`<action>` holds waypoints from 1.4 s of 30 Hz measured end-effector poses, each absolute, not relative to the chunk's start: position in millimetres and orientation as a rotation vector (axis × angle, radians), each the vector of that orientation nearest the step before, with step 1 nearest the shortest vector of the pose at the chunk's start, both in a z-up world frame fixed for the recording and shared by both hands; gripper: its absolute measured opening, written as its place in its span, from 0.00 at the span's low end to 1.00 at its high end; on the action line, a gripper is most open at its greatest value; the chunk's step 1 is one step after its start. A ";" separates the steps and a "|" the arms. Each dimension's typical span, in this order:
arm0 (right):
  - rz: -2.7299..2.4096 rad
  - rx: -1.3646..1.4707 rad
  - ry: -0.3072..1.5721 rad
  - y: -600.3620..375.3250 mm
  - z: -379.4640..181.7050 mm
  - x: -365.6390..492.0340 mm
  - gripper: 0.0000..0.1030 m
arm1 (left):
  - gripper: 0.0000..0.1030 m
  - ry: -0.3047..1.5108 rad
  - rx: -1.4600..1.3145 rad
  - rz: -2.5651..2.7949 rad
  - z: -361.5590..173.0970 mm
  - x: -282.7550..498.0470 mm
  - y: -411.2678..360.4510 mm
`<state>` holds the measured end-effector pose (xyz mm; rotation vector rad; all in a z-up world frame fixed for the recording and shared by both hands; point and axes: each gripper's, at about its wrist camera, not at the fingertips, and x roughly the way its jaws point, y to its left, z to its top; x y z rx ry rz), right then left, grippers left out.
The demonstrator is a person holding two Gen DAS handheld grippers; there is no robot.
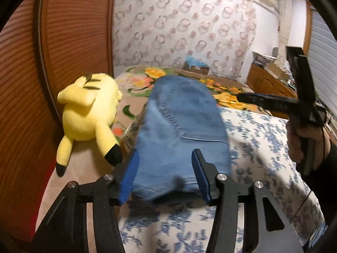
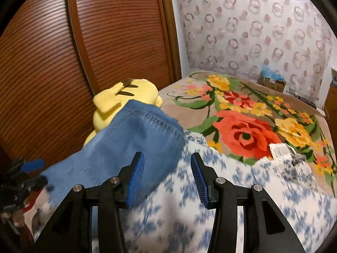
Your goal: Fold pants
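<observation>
Wooden doors (image 2: pixel 52 67): ribbed brown panels are seen along the left side of the bed.
Wall (image 1: pixel 185 25): covered in a pale pattern of pink rings.
Blanket (image 2: pixel 248 113): a tan spread with large red and yellow flowers is laid over the far part of the bed.
Sheet (image 2: pixel 221 200): white cloth with blue flowers is spread over the near part, under the pants.
Pants (image 1: pixel 179 126): blue denim, folded into a narrow stack, is laid on the sheet just beside the toy.
Toy (image 1: pixel 88 113): a yellow plush is laid between the pants and the doors.
Left gripper (image 1: pixel 166 175): jaws are parted to about half width above the near end of the pants; nothing is clamped.
Right gripper (image 2: pixel 167 177): jaws are parted likewise over the sheet beside the pants; nothing is gripped.
</observation>
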<state>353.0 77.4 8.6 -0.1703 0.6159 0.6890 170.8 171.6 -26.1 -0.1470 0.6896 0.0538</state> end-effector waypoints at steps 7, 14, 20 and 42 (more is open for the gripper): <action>0.649 -0.130 0.571 13.3 20.2 276.1 0.46 | 0.83 0.646 -0.116 -0.030 -6.8 160.3 132.6; 0.583 -0.109 0.520 -39.4 32.5 204.7 0.46 | 0.92 0.601 -0.079 -0.070 10.1 144.1 88.7; 0.512 -0.080 0.486 -74.0 41.8 154.5 0.51 | 0.92 0.573 -0.047 -0.098 24.2 131.1 55.8; 0.313 -0.021 0.344 -122.0 66.7 6.4 0.77 | 0.92 0.486 -0.029 -0.092 63.5 81.7 -6.6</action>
